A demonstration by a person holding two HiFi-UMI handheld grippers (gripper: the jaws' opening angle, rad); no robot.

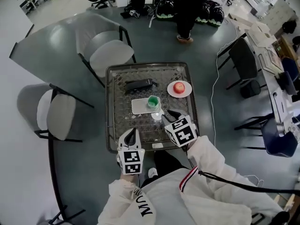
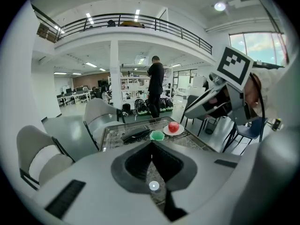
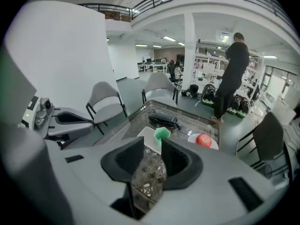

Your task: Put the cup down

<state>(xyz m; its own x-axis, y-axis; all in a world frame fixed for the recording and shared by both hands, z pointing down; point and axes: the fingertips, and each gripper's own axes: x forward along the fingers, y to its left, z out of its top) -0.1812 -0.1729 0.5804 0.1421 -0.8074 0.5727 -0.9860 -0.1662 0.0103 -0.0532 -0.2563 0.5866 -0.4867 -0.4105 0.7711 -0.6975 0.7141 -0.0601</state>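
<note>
Looking down in the head view onto a glass-topped table (image 1: 121, 123) at the centre of the frame. Carrying, toward its upper part, a black case (image 1: 138, 85); to the right of that, a white plate (image 1: 187, 92) with a red apple (image 1: 178, 87); lower down, a white tray (image 1: 140, 107) with a green cup (image 1: 153, 101) on its right end. Pinching a clear glass cup (image 1: 157, 115) with the right gripper (image 1: 169, 114), just below the lower right corner of the tray. Cannot tell here whether it touches the table top or hangs above it. Keeping the left gripper (image 1: 133, 132) at the lower edge of the table, apart from every object.

Looking along the left gripper (image 2: 151, 146) in its own view: jaws pressed together at the tips, with nothing between. Showing beyond them the green cup (image 2: 157, 135) and the apple (image 2: 173, 126) at mid frame, and the right gripper (image 2: 215, 104) at the upper right.

Looking along the right gripper (image 3: 152, 144) in its own view: jaws closed on both sides of the glass cup (image 3: 149, 172), a cut-pattern one, at the lower centre. Showing behind it the tray (image 3: 148, 136), the green cup (image 3: 162, 134), the black case (image 3: 161, 119) and the apple (image 3: 203, 139).
</note>
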